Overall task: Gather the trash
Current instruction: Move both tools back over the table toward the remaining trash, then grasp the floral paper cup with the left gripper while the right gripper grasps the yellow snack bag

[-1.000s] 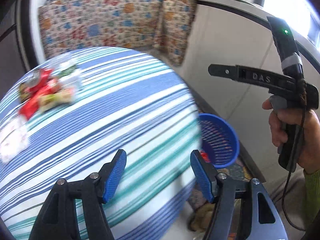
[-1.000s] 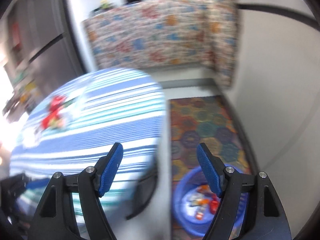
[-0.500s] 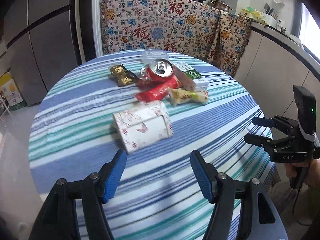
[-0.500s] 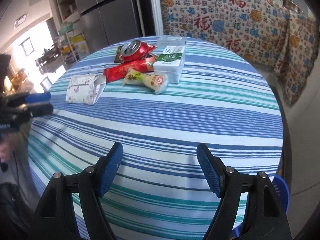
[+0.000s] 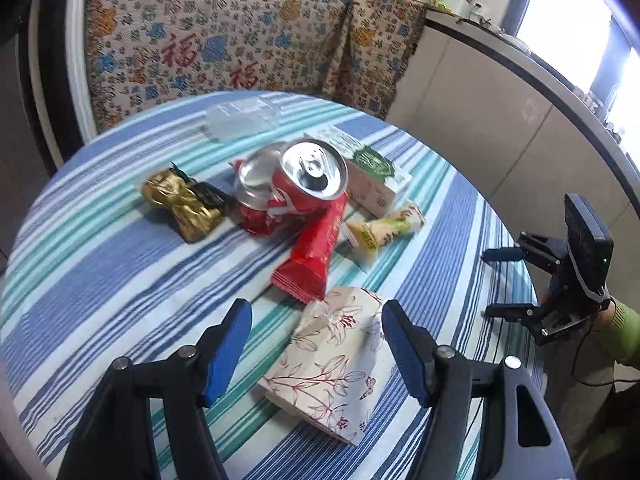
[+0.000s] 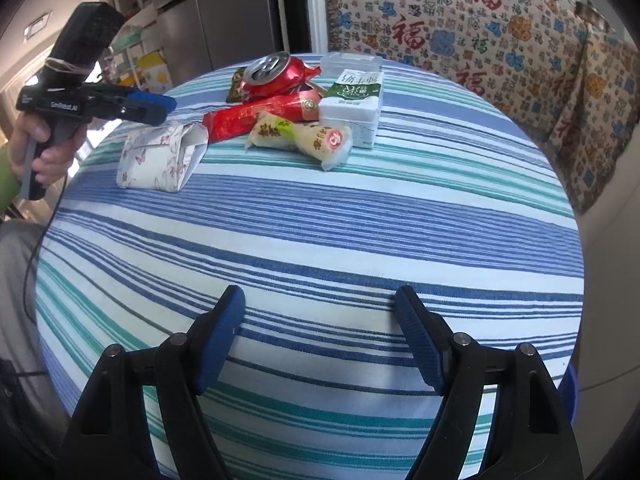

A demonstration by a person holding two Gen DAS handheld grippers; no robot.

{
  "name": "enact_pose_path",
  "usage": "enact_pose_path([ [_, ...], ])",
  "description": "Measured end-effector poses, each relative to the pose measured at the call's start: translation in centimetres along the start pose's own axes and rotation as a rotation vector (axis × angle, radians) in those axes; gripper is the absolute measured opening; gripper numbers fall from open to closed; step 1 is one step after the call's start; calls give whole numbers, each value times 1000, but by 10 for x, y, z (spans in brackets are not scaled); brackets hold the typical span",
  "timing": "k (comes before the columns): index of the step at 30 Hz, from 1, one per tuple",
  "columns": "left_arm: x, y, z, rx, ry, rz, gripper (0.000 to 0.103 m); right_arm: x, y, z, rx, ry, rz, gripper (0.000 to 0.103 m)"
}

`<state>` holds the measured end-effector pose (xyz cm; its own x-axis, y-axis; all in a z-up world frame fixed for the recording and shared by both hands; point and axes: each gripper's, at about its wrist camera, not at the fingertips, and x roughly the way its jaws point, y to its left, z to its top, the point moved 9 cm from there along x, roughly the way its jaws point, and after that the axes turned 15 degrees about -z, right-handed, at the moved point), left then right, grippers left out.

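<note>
A: Take the crushed red aluminium drink can [image 5: 292, 188] as the landmark. What lies round it on the round table with the blue-and-green striped cloth [image 5: 100, 264]?

B: Left of the can, a crumpled gold foil wrapper [image 5: 182, 204]. Leaning against it, a long red plastic snack wrapper [image 5: 316, 248]. Right of the can, a white-and-green milk carton [image 5: 368, 172] and a pale yellow-green sweet wrapper [image 5: 384, 230]. Nearer the camera than the can, a folded floral paper packet [image 5: 336, 360].

A: And the tools?

B: The left gripper [image 5: 316, 344] is spread wide, straddling the floral packet; the pads look clear of it. The right gripper [image 6: 318, 336], right of the can, hangs gaping over bare cloth, holding nothing.

A: So which step?

B: Reaching for a piece, I judge. Next: lower the left jaws, squeeze the packet, lift it away.
</note>
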<state>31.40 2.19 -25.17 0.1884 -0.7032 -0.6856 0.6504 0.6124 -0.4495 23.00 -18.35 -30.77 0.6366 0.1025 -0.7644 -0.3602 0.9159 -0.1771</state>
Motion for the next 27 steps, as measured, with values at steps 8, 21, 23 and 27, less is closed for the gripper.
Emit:
enact_pose_path([
  [8, 26, -34, -40, 108, 150, -42, 68, 1, -5, 1, 9, 11, 23, 79],
  [21, -4, -27, -74, -283, -178, 281, 59, 4, -27, 41, 91, -45, 16, 79],
  [23, -10, -24, -79, -311, -212, 335, 60, 16, -23, 59, 107, -38, 58, 79],
  [27, -14, -20, -82, -317, -234, 386, 60, 43, -17, 85, 157, -15, 108, 79],
])
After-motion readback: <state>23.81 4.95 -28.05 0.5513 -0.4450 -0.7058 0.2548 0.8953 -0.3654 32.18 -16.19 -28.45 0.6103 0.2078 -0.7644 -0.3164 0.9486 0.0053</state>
